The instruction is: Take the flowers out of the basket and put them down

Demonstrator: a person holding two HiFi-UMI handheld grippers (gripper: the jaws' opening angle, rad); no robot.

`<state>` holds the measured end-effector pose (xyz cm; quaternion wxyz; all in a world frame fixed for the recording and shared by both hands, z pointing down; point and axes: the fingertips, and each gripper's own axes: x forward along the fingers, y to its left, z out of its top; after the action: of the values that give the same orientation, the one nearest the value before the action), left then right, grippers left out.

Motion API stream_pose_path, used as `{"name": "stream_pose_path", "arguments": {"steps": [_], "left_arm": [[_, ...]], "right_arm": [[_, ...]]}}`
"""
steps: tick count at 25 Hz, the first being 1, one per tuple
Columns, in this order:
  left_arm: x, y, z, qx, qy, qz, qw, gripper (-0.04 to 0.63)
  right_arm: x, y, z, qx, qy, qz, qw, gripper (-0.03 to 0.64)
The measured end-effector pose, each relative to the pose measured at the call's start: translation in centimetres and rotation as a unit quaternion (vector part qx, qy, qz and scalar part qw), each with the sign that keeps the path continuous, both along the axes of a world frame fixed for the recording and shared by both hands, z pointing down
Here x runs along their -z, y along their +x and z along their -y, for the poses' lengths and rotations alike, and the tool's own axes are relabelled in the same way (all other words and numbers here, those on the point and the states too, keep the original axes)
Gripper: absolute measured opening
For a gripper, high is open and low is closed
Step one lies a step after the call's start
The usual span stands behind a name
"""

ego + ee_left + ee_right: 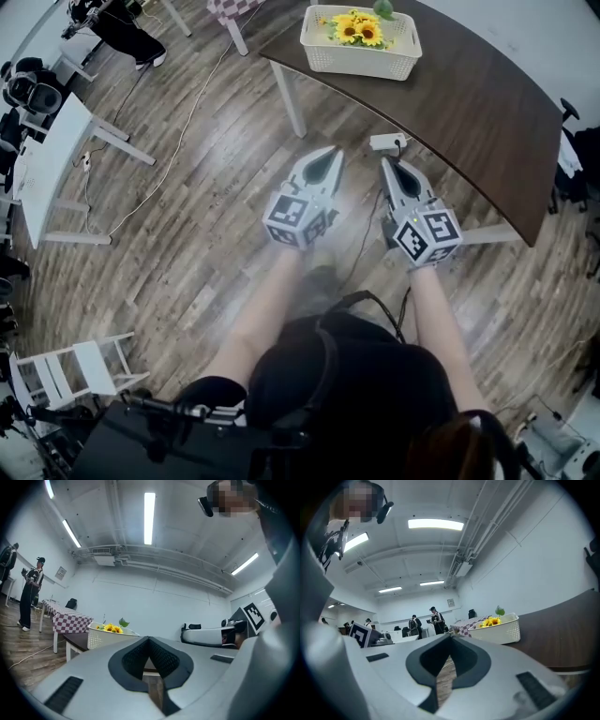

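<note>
Closest to the head camera is the person's dark top (pixel 347 375), with both forearms stretched forward. The left gripper (pixel 329 154) and right gripper (pixel 387 168) hang side by side over the wooden floor (pixel 216 187), pointing level, just short of the bench (pixel 469 112). I read both sets of fingers (pixel 133 658) as pressed together with nothing between them. The yellow flowers (pixel 358 28) sit in the white basket (pixel 361 60) on the bench, well apart from both grippers. A green bit beside them may be a leaf; I can't be sure.
</note>
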<state>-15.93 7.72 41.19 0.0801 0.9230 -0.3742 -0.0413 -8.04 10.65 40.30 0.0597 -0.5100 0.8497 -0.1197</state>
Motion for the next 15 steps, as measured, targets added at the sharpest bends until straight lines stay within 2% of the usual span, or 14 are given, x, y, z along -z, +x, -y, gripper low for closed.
{"name": "stream_pose_path", "arguments": {"steps": [6,15], "left_arm": [[-0.1,-2.1,4.4,-0.004,-0.004,0.000,1.0000,0.003],[-1.0,-2.9,9.5,-0.028,-0.009,0.000,0.9996,0.003]], "right_arm": [[-0.4,-1.3,4.3,-0.026,-0.006,0.003,1.000,0.003],[-1.4,-2.2,9.2,-0.049,-0.013,0.004,0.999,0.003]]}}
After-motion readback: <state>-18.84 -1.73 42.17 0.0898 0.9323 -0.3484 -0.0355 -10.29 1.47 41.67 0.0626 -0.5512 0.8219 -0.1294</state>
